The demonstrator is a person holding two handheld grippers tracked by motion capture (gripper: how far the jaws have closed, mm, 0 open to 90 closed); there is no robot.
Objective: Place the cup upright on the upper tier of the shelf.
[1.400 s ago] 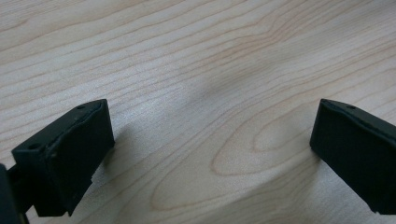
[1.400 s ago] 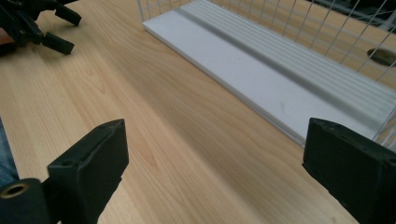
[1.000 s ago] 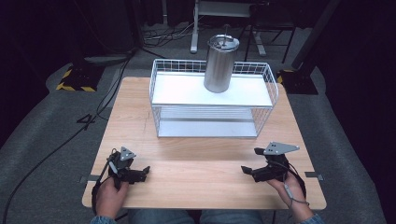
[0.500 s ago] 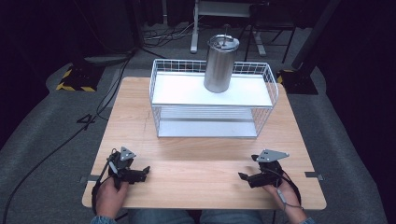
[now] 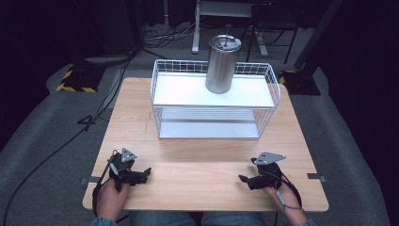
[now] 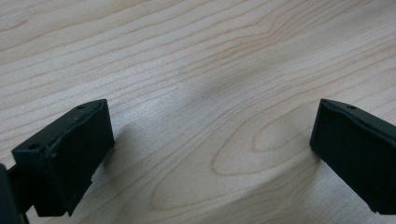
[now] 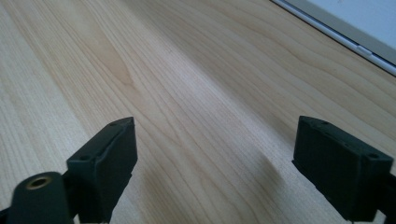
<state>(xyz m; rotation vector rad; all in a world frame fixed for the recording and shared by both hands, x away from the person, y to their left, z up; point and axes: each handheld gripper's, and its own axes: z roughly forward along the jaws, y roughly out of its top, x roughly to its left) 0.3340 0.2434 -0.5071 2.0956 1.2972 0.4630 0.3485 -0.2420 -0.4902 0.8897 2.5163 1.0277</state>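
A steel canister (image 5: 222, 64) with a lid knob stands upright on the top shelf of a white wire rack (image 5: 214, 134) at the far middle of the wooden table (image 5: 197, 155). My left gripper (image 5: 146, 173) rests low over the table's near left, held in a hand, its tips pointing right. In its own view my left gripper (image 6: 210, 140) is open over bare wood. My right gripper (image 5: 242, 179) sits at the near right, tips pointing left; seen along its own jaws, this right gripper (image 7: 215, 154) is open with nothing between the jaws.
The rack has a lower shelf (image 5: 209, 128) with nothing on it. A white edge (image 7: 345, 32) of the rack base shows at the top right of the right gripper view. Cables (image 5: 94, 117) and a yellow-black striped block (image 5: 75, 80) lie on the floor to the left.
My right gripper has come down and toward the near edge, turning its tips leftward. The left gripper has stayed in place.
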